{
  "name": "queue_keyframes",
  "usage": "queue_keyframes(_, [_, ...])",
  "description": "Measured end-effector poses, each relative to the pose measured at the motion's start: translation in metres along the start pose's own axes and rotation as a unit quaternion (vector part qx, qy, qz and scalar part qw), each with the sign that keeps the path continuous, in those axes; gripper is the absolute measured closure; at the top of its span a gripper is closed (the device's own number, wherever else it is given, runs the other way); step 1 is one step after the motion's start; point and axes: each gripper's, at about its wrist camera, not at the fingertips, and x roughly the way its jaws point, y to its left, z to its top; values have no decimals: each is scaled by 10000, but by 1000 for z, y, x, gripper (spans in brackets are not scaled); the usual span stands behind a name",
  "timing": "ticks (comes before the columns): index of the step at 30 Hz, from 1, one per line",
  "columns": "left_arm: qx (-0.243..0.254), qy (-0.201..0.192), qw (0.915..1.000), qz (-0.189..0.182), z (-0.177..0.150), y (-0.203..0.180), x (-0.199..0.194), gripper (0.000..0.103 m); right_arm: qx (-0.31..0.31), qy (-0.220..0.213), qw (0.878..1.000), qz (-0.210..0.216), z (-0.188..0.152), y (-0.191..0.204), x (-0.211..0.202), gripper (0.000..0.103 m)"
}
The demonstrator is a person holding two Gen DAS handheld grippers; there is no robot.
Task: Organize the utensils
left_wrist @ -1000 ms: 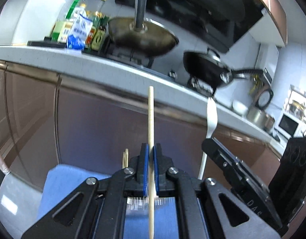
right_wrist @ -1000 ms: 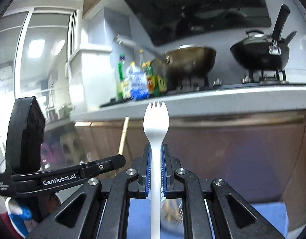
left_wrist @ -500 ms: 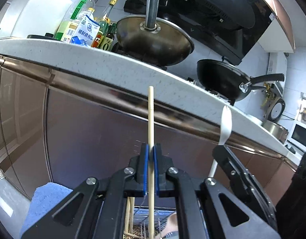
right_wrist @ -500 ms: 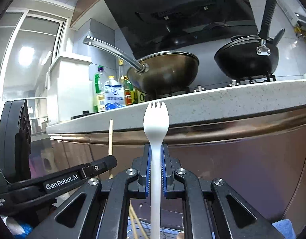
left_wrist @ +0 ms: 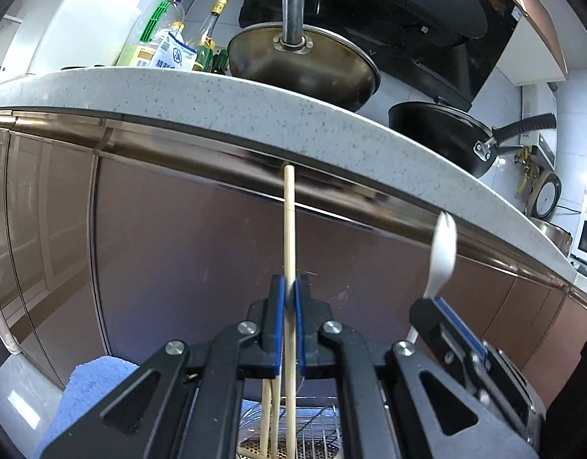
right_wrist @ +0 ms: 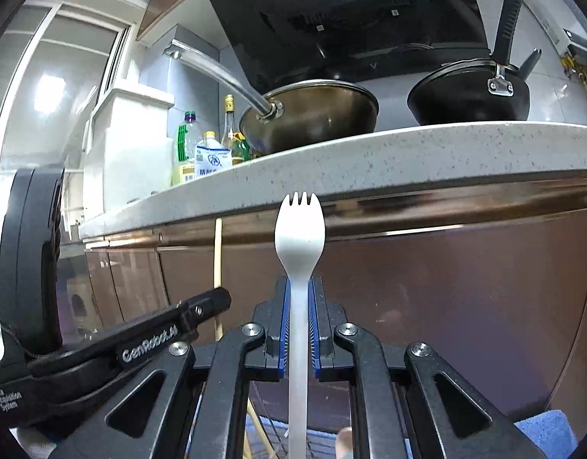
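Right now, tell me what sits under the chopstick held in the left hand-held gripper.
Under the chopstick, a wire rack shows between the left hand-held gripper arms, with more chopsticks standing in it. The gripper body covers the rest of the rack and whatever else it holds.

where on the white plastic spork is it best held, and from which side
On the narrow straight handle just under the bowl of the white plastic spork, with the jaws closing from either side. The right gripper grips it there now: the handle is thin and flat-sided and stands upright, while the bowl is wide and curved.
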Motion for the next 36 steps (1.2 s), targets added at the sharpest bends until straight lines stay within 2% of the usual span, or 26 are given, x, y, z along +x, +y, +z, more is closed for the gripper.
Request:
queue_keyframes(5, [12, -106, 9999, 45, -4, 2, -7, 96, -29, 164, 9998, -63, -13, -4, -8, 92])
queue_keyframes(7, [32, -94, 9999, 56, -3, 2, -11, 96, -45, 212, 9997, -121, -15, -5, -14, 82])
queue_keyframes(10, [98, -70, 9999, 67, 1, 2, -22, 95, 7, 233, 9996, -169, -14, -6, -22, 78])
queue_keyframes(13, [140, -93, 9998, 67, 7, 1, -37, 90, 31, 242, 9994, -239, -10, -6, -32, 74])
queue_keyframes(15, [174, -103, 9998, 80, 11, 0, -48, 81, 38, 246, 9993, -283, -6, -4, -40, 72])
queue_keyframes(21, [299, -16, 9995, 123, 20, -6, -94, 67, 121, 361, 9984, -411, 9, 4, -72, 66])
queue_keyframes(29, [617, 312, 9972, 268, 14, -17, -169, 58, 80, 703, 9968, -359, 23, 34, -130, 62])
queue_keyframes(36, [782, 374, 9951, 482, 6, -21, -231, 51, 2, 760, 9962, -430, 29, 59, -194, 47])
